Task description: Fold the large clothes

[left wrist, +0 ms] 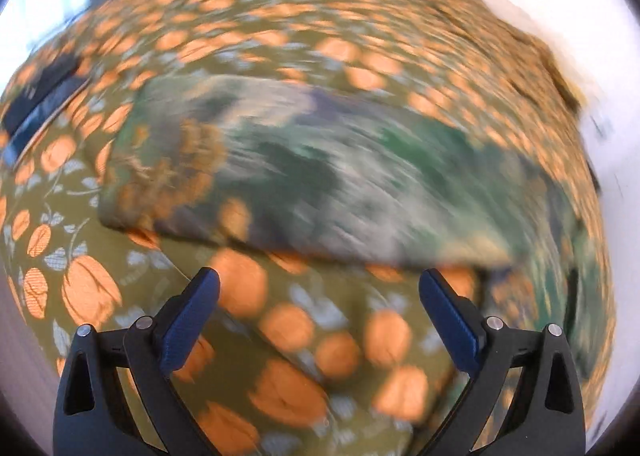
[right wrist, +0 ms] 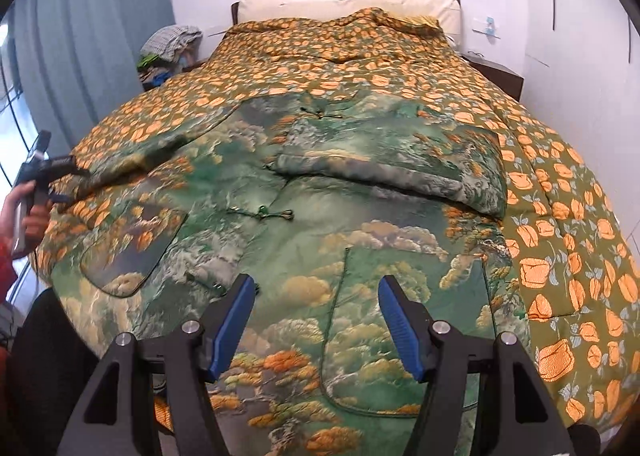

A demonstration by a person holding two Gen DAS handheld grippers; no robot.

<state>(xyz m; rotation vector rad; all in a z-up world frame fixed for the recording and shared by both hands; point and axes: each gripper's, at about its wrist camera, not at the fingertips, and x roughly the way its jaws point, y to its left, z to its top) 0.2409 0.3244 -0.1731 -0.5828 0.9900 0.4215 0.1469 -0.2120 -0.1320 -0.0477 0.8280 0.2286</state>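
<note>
A large green jacket (right wrist: 304, 223) with a cloud and tree print lies flat on the bed, front up. Its right sleeve (right wrist: 392, 163) is folded across the chest. Its left sleeve (left wrist: 320, 175) stretches out to the left; it looks blurred in the left wrist view. My right gripper (right wrist: 316, 292) is open and empty, just above the jacket's lower front by a pocket. My left gripper (left wrist: 320, 288) is open and empty, over the bedspread just short of the left sleeve; it also shows in the right wrist view (right wrist: 44, 171) at the bed's left edge.
The bed carries an olive bedspread (right wrist: 560, 240) with orange flowers. Pillows (right wrist: 348, 3) lie at the head. A pile of clothes (right wrist: 168, 47) sits beside the bed at the far left. A dark nightstand (right wrist: 496, 75) stands at the right. Grey curtains (right wrist: 80, 35) hang on the left.
</note>
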